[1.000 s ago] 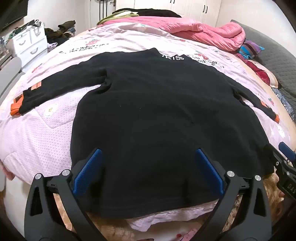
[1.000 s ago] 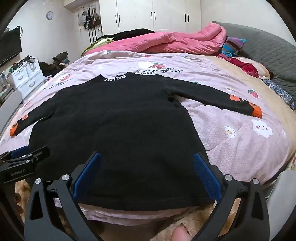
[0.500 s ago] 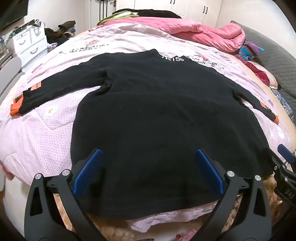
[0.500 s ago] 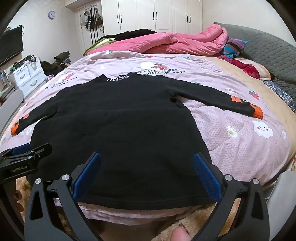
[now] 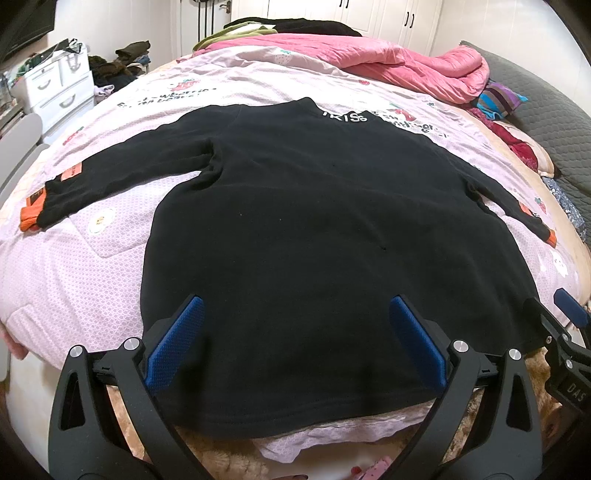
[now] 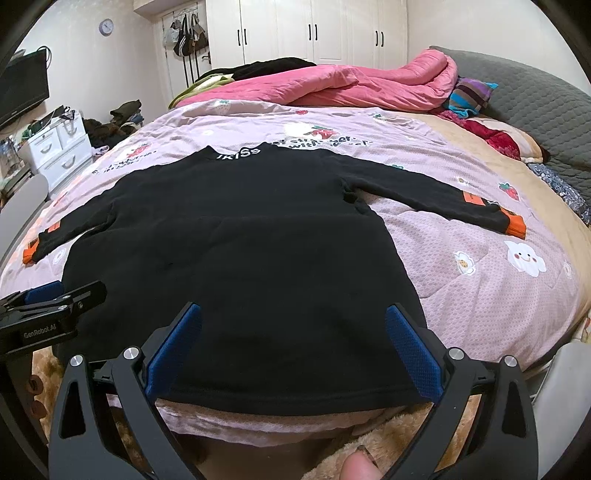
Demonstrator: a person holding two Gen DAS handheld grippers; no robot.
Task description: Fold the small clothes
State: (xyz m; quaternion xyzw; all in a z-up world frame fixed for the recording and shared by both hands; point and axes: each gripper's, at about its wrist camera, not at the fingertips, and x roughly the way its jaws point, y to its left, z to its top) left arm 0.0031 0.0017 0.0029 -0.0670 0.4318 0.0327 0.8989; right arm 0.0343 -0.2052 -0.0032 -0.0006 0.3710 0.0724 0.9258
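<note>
Wall clock point(image 6: 106, 26) only in right view

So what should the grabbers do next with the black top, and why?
Probably lower both onto the hem and pinch it. The black top lies flat on the bed, sleeves spread, nothing folded yet. The left gripper and right gripper hover over its near edge, jaws wide open, holding nothing.

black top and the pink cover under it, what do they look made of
Black top: looks like soft fleece or brushed knit, matte with a faintly fuzzy nap and no sheen; exact fibre unclear.
Pink cover: appears to be quilted cotton-like fabric, matte, with stitched lines, puffy panels and printed cartoon figures.
</note>
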